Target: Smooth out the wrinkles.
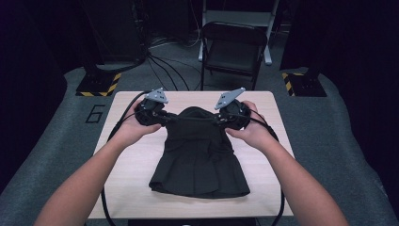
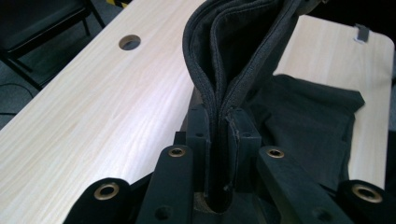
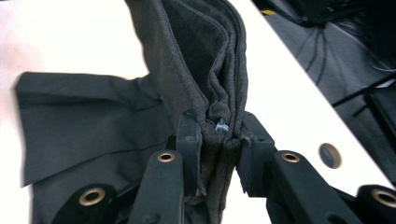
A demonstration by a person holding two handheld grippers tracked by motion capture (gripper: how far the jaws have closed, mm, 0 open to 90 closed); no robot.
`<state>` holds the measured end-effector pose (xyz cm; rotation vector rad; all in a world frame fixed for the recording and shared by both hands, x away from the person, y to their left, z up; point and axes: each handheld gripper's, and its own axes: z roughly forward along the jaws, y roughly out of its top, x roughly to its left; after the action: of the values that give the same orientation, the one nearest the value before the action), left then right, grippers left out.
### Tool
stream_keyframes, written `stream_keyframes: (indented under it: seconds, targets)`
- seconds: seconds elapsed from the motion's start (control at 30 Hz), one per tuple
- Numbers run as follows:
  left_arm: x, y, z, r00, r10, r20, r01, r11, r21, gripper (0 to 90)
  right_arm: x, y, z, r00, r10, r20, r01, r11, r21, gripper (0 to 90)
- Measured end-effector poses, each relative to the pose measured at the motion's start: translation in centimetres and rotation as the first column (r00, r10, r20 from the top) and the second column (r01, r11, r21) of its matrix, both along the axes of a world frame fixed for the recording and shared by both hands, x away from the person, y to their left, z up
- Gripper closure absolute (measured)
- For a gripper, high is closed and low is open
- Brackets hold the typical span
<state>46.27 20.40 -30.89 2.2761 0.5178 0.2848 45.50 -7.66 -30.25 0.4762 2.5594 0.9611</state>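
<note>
A black pleated skirt (image 1: 200,155) hangs from its waistband over the light wooden table (image 1: 131,165), its hem still lying on the tabletop near the front edge. My left gripper (image 1: 162,117) is shut on the left end of the waistband (image 2: 224,84), the thick folded band pinched between its black jaws. My right gripper (image 1: 225,118) is shut on the right end of the waistband (image 3: 219,93). The band is stretched taut between the two grippers, a little above the table. A person's hands and bare forearms hold both tools.
A dark folding chair (image 1: 233,47) stands beyond the table's far edge. Cables run over the grey floor behind the table. A round hole (image 2: 129,42) pierces the tabletop near its far edge. Black stands with yellow-striped bases (image 1: 99,84) sit at the far left and right.
</note>
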Motion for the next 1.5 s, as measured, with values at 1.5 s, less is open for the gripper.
stream_keyframes:
  seconds: [1.5]
  targets:
    - [-7.5, -0.2, -8.8, 0.9838, -0.131, -0.123, 0.131, 0.9913, -0.003, 80.9, -6.6, -0.8, -7.9, 0.9805, 0.139, -0.139, -0.147, 0.988, -0.05, 73.1]
